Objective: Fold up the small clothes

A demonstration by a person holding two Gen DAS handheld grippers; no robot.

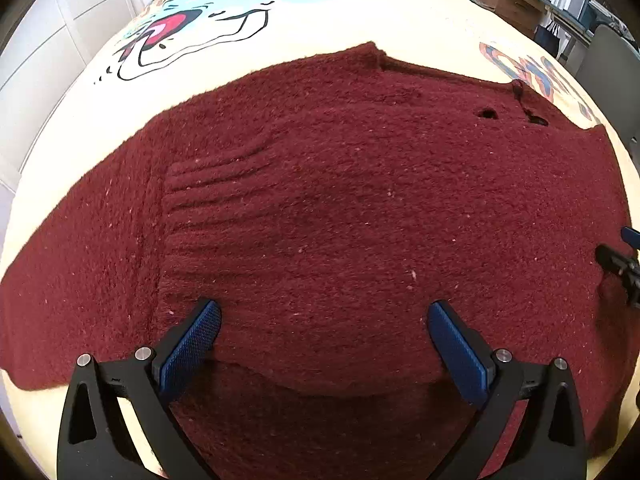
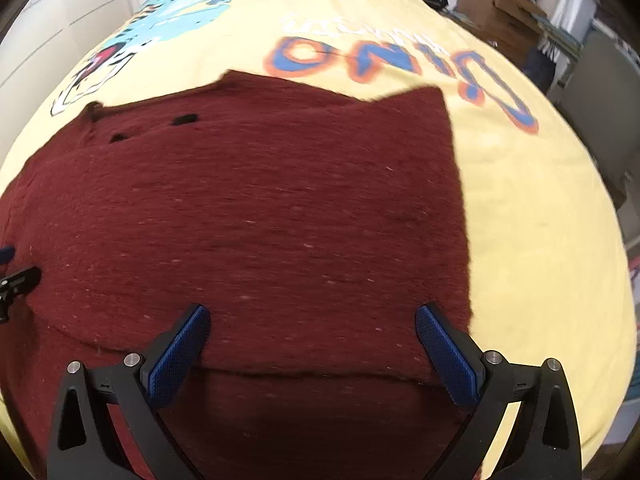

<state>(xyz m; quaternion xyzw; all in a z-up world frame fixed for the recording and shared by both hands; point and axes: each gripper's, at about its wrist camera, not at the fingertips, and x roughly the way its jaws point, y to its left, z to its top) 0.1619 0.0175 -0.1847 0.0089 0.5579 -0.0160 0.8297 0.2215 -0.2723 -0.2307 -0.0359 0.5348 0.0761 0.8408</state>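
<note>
A dark red knitted sweater (image 1: 340, 200) lies spread flat on a yellow printed sheet (image 1: 420, 16), its near part folded over so a fold edge runs across just ahead of the fingers. Two small dark holes (image 1: 488, 113) show near its far edge. My left gripper (image 1: 324, 316) hovers open over the near left part of the sweater, nothing between its blue pads. In the right wrist view the same sweater (image 2: 260, 208) fills the middle, and my right gripper (image 2: 312, 316) stands wide open above its near right part, close to the right side edge. Each gripper's tip shows at the other view's border.
The yellow sheet (image 2: 540, 240) carries a cartoon print (image 1: 192, 20) at the far left and orange-blue lettering (image 2: 400, 56) at the far right. White cabinet doors (image 1: 48, 52) stand on the left. Cardboard boxes (image 2: 496, 12) and clutter stand beyond the far right edge.
</note>
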